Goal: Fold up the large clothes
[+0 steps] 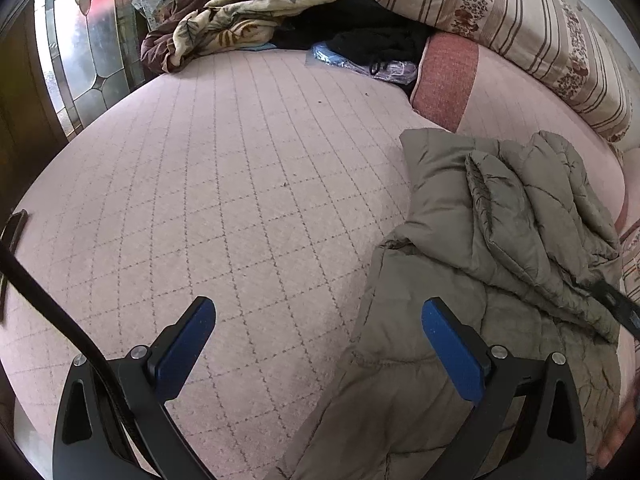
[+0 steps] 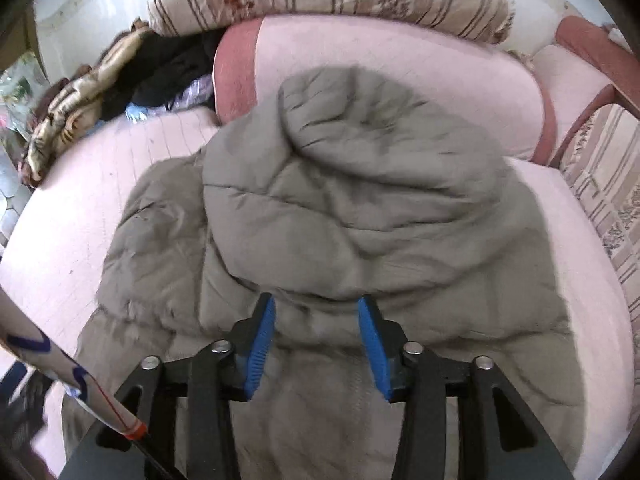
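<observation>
A grey-olive padded jacket [image 1: 460,220] lies on the pink quilted bed cover [image 1: 240,160], partly folded, with a sleeve or flap laid over its body. My left gripper [image 1: 318,306] is open wide above the bed at the jacket's left edge. Its right finger is over the fabric and its left finger over bare cover, with nothing gripped. In the right wrist view the jacket [image 2: 340,200] fills the middle. My right gripper [image 2: 317,301] hovers over the jacket's near part with its blue pads apart. Fabric shows between the pads, but they do not press on it.
A pink pillow [image 1: 444,80] and a striped floral bolster [image 1: 500,12] lie past the jacket. A brown leaf-print blanket [image 1: 240,16], black clothes [image 1: 372,28] and a plastic bag [image 1: 360,64] are piled at the far edge. A glass door [image 1: 80,40] stands left.
</observation>
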### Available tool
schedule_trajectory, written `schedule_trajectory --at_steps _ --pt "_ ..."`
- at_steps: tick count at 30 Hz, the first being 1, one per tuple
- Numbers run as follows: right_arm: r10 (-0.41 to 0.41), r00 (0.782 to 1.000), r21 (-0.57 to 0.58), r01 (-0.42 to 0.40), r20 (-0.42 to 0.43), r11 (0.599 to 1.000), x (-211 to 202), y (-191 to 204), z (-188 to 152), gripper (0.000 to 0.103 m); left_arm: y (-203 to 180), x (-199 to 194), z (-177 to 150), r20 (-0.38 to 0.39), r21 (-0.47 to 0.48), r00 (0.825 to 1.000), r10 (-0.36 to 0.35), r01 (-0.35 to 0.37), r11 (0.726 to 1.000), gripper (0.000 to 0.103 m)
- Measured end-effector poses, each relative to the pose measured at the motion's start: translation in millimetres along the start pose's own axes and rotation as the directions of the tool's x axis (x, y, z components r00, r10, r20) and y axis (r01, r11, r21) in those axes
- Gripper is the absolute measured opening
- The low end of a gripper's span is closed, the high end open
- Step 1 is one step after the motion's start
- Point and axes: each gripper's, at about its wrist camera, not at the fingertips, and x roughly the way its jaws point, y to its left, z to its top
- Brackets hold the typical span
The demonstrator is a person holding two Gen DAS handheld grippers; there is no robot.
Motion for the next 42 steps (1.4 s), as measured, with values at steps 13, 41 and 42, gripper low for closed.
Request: schedule_trajectory --at_steps 13,41,42 --pt "-0.047 0.994 0.331 0.077 -0.097 0.94 -110 -235 -137 0.067 5 -40 -31 0.037 0.023 0.994 -0.104 0.103 0.994 0.092" --pt "0.25 0.968 0.629 -0.191 -0.006 0.753 -68 -361 -239 0.074 56 -17 -82 -0.259 -0.207 0.909 -0.327 0.278 0.938 0.091" --pt "0.262 0.965 0.632 -0.202 -0.003 0.749 -67 -360 -238 0.074 54 -16 -81 -0.268 -0.218 0.895 -0.358 0.305 0.927 0.091"
